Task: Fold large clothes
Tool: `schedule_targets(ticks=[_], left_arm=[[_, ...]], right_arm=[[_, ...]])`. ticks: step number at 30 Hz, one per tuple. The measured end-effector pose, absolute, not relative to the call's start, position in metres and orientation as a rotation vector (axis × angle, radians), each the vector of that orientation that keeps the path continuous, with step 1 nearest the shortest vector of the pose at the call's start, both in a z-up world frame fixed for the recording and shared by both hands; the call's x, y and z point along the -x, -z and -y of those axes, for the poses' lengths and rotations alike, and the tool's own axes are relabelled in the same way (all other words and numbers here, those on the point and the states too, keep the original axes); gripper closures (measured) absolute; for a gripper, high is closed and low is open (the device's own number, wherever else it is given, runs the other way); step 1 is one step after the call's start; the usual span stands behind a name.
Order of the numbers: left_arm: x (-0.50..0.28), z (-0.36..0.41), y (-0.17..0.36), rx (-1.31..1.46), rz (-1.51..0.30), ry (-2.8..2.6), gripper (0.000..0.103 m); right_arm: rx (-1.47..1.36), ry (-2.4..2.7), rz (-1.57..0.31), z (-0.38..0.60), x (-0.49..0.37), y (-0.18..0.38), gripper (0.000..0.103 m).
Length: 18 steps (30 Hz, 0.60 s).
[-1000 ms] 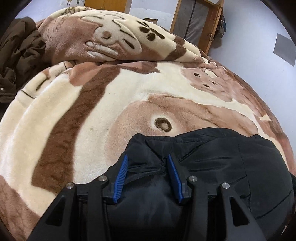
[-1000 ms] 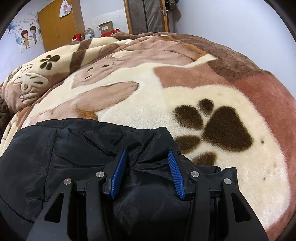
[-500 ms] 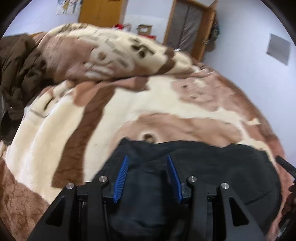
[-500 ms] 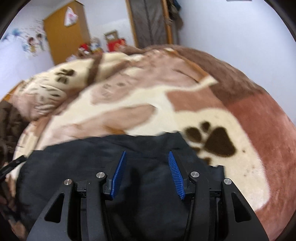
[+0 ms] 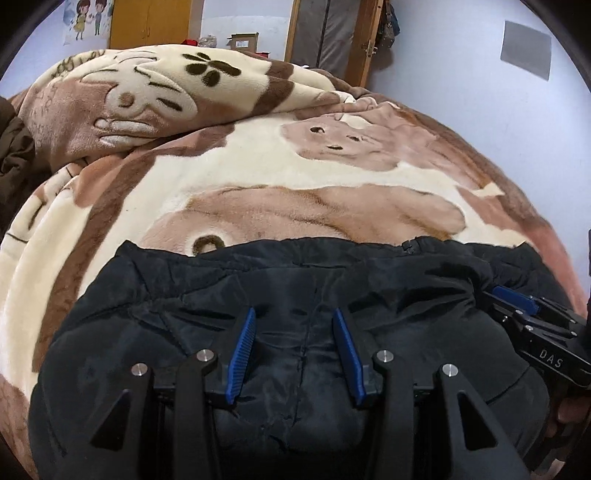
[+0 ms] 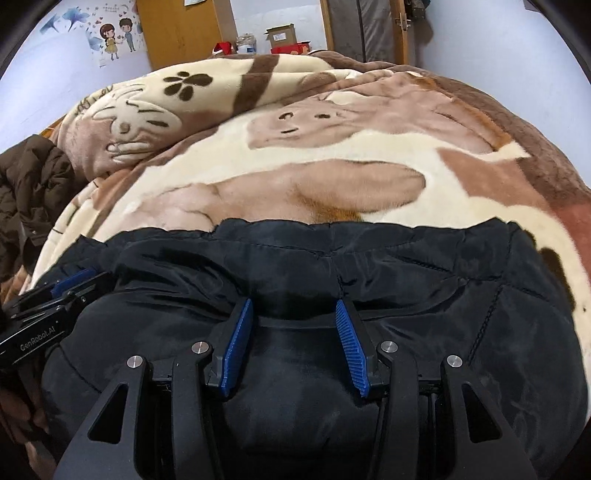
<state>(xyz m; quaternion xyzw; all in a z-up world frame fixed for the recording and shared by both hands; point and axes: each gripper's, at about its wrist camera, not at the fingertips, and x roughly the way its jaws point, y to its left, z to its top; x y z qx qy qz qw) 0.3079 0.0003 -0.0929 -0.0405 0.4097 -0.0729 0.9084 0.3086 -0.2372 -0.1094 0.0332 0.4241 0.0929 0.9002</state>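
Note:
A black padded jacket [image 5: 295,280] lies spread across a plush brown and cream blanket [image 5: 258,173] on a bed. My left gripper [image 5: 293,314] is shut on a thick fold of the jacket, which bulges up between the blue pads. My right gripper [image 6: 295,306] grips another fold of the same jacket [image 6: 406,266] the same way. Each gripper shows in the other's view: the right gripper [image 5: 506,299] at the far right edge, the left gripper [image 6: 70,280] at the far left edge. The jacket's far hem runs straight across beyond both sets of fingertips.
A dark brown coat [image 6: 33,192] is heaped at the bed's left side. The blanket is bunched into a ridge [image 5: 147,99] at the back. Behind the bed stand a yellow wardrobe [image 6: 177,29], cardboard boxes [image 6: 280,35] and a door [image 5: 332,33]. A hand [image 5: 565,410] holds the right gripper.
Both grippers have drawn back with the jacket still between their pads. Much more black fabric now shows beyond the fingertips, and each gripper has come into the other's view.

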Motion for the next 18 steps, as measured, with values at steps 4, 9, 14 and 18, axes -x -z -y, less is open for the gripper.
schedule_targets(ticks=[4,9,14,18], left_arm=[[-0.310,0.001,0.096,0.085,-0.859,0.144,0.056],[-0.297,-0.009,0.071,0.089,-0.859,0.162,0.057],[-0.261,-0.043,0.042,0.089,-0.777,0.130,0.057],[-0.248,-0.064,0.058,0.083,-0.814,0.062,0.056]], right_arm=[[-0.065,-0.191,-0.893,0.237,-0.310,0.108,0.056],[-0.033,-0.207,-0.853,0.243,-0.288,0.073,0.056],[-0.020,-0.145,-0.767,0.284,-0.247,0.044,0.056],[-0.029,-0.038,-0.825,0.323,-0.239,0.065,0.056]])
